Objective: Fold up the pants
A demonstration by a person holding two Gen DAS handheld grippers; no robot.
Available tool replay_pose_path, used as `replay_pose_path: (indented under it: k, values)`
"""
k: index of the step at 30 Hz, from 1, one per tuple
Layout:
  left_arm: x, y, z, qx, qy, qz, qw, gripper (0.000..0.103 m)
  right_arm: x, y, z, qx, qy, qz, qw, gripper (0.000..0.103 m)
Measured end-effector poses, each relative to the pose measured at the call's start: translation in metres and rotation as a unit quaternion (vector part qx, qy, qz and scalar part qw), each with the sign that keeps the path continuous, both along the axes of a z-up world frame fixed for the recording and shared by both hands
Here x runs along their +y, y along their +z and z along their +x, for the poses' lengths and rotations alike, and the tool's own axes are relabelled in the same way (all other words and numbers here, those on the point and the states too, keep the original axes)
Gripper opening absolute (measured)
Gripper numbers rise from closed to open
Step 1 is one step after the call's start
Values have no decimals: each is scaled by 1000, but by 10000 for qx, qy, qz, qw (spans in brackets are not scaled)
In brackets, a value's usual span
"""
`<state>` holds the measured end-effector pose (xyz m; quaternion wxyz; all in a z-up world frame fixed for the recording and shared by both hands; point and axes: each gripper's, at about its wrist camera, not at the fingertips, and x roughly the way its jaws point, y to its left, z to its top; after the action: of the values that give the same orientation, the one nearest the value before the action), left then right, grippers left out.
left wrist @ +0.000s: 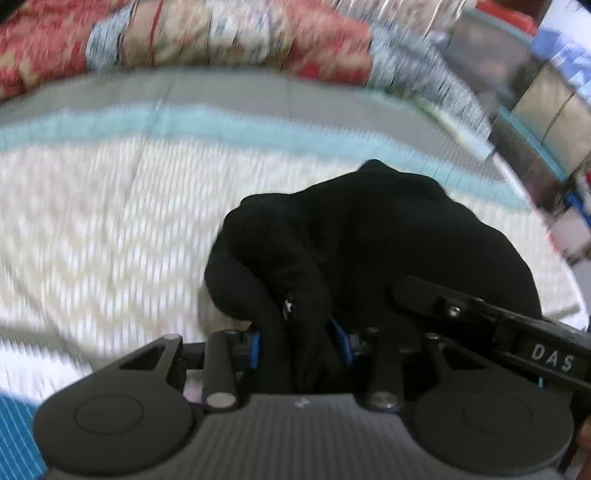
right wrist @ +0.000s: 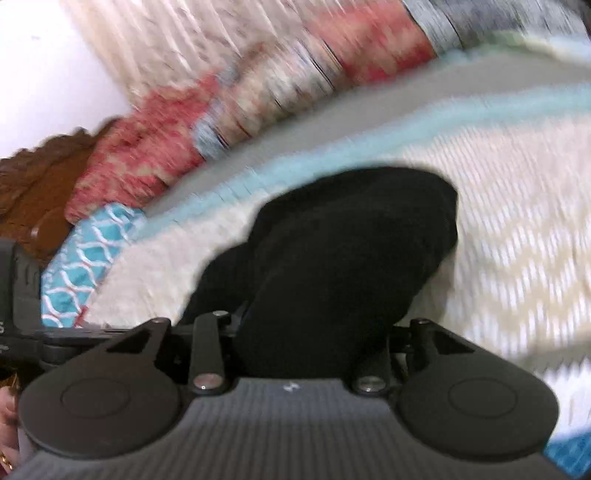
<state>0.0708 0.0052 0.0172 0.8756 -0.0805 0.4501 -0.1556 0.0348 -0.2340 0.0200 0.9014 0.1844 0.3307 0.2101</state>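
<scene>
Currently I'm carrying the black pants (left wrist: 369,236) bunched over the white quilted bedspread (left wrist: 92,229), the bundle hanging straight ahead of both claws, my left gripper (left wrist: 301,341) and right gripper (right wrist: 314,332) each pinching cloth, side by side, neither nearer.

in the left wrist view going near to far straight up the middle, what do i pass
left gripper shut on the black pants → white textured bedspread → light blue stripe → grey band → red floral quilt

black pants (left wrist: 369,236), white-and-aqua bedspread (left wrist: 110,206)
</scene>
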Motion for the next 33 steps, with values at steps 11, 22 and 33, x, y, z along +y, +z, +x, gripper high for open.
replay_pose_path:
  k: [11, 22, 33]
  values:
    - [-15, 22, 142, -934, 504, 260, 9940, 40, -7, 11, 152, -646, -164, 46, 9978, 42]
    - [-35, -21, 141, -628, 890, 1746, 9786, 89, -28, -44, 156, 874, -1274, -337, 9874, 82]
    - [-19, 19, 18, -330, 957, 1417, 9847, 103, -28, 2, -19, -10, -1655, -626, 9842, 96]
